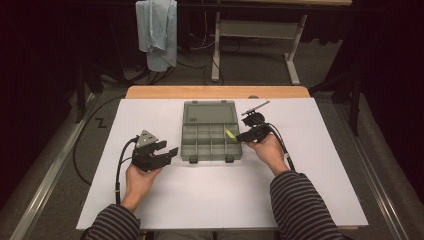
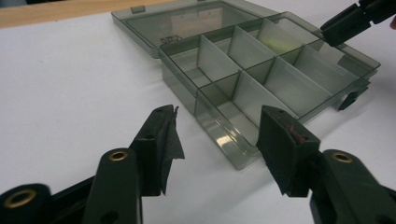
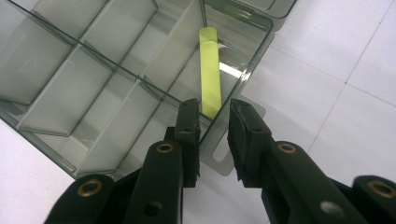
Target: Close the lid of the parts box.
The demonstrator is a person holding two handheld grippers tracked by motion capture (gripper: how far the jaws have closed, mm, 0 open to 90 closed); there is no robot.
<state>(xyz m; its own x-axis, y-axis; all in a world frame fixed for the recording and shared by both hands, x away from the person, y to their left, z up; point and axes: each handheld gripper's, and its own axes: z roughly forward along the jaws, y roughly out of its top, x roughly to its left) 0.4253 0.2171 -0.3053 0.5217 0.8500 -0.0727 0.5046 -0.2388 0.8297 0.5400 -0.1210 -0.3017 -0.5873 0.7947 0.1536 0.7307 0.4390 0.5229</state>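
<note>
White paper covers the table point(image 1: 150, 200), and behind it the room is dark, with a pale cloth point(image 1: 157, 30) hanging at the back. An open box point(image 1: 210, 132) of smoky clear plastic lies in the middle of the table, its flat lid folded back and its thin walls cutting the tray into small square cells, most of them bare as far as one can see.

Over the right end of the box, the right tongs point(image 3: 212, 116) stand narrow around the near end of a yellow-green stick point(image 3: 209, 70). It is smooth, flat and matte, with a rounded end, and it leans into the end cell against the wall. If the pads really press on it I cannot tell; a small gap seems to be beside it. I judge the step to be the placing of the stick in that cell.

Left of the box, the left tongs point(image 2: 217, 140) stand wide with nothing between them, their dark rubber pads point(image 2: 280, 144) a little worn.

Next, the right tongs should probably let go and draw back without lifting the light box.
</note>
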